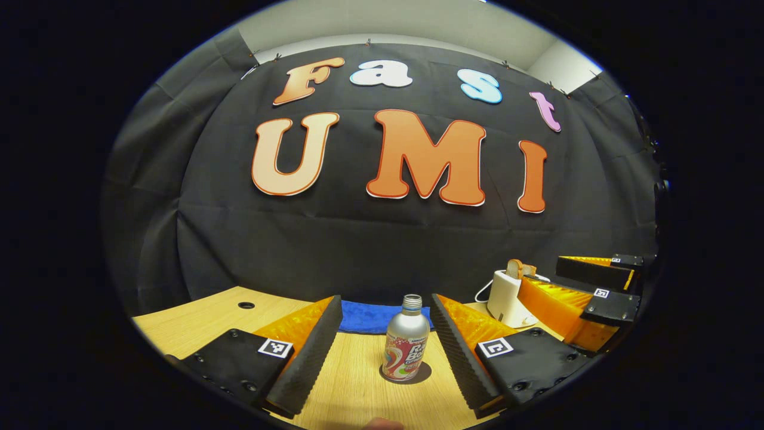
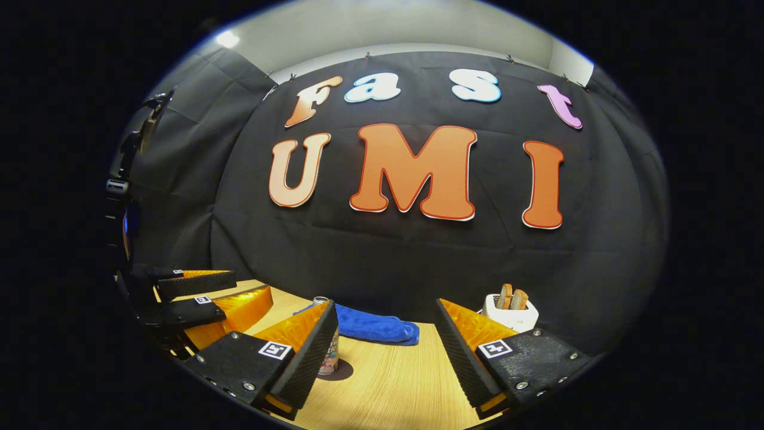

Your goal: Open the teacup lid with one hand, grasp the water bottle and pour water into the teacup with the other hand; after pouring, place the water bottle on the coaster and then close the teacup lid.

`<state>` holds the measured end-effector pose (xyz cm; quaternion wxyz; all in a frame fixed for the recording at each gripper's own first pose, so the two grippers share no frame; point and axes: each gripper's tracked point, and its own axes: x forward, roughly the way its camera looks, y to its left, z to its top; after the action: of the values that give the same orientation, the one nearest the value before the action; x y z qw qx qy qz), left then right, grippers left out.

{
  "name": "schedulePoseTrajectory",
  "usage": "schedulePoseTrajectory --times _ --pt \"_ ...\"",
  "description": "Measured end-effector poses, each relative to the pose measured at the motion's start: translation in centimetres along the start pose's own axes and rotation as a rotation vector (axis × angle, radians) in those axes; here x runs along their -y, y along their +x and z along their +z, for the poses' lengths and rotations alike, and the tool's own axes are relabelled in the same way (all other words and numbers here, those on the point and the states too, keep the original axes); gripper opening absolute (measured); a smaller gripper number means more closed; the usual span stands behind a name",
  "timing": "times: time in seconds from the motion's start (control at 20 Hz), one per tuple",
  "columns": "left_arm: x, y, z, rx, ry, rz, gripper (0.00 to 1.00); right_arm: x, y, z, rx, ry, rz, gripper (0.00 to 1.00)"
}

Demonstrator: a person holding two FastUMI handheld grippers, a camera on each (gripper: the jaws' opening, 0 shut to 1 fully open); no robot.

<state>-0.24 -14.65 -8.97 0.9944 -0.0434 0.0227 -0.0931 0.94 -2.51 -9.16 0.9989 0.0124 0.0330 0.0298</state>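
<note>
A silver water bottle point(image 1: 406, 343) with a colourful label and a screw cap stands upright on the wooden table point(image 1: 352, 388), on a dark round patch point(image 1: 419, 377) that may be a coaster. My left gripper point(image 1: 387, 306) is open, low over the table, with the bottle between its fingers and touching neither. In the right gripper view the bottle point(image 2: 329, 360) is half hidden behind the left finger of my right gripper point(image 2: 388, 312), which is open and holds nothing. Each gripper also appears from the side in the other's view: the right gripper point(image 1: 540, 275) and the left gripper point(image 2: 253, 284).
A blue cloth point(image 1: 370, 316) lies crumpled behind the bottle near the wall, also seen as the cloth point(image 2: 376, 325). A white toaster point(image 1: 507, 301) with bread slices stands at the back right, likewise the toaster point(image 2: 510, 312). A cable hole point(image 1: 246, 305) sits in the table's left part.
</note>
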Motion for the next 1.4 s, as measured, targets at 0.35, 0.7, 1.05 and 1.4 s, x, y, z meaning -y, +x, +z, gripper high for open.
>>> schedulePoseTrajectory --times 0.35,0.7,1.05,1.4 --pt "-1.4 -1.0 1.6 0.025 -0.016 0.011 0.97 -1.6 -0.5 0.9 -0.005 -0.018 0.017 0.98" --pt "-3.5 -1.7 3.7 0.063 0.051 0.043 0.93 -1.4 -0.9 3.1 0.04 -0.011 0.001 0.98" --pt "-4.1 -1.5 3.3 0.053 0.052 0.049 0.96 -0.7 -1.3 2.5 0.024 -0.009 -0.025 0.98" --pt "-5.2 -1.7 3.0 0.05 0.055 0.083 1.0 -0.2 -1.6 1.8 -0.012 0.011 -0.055 0.98"
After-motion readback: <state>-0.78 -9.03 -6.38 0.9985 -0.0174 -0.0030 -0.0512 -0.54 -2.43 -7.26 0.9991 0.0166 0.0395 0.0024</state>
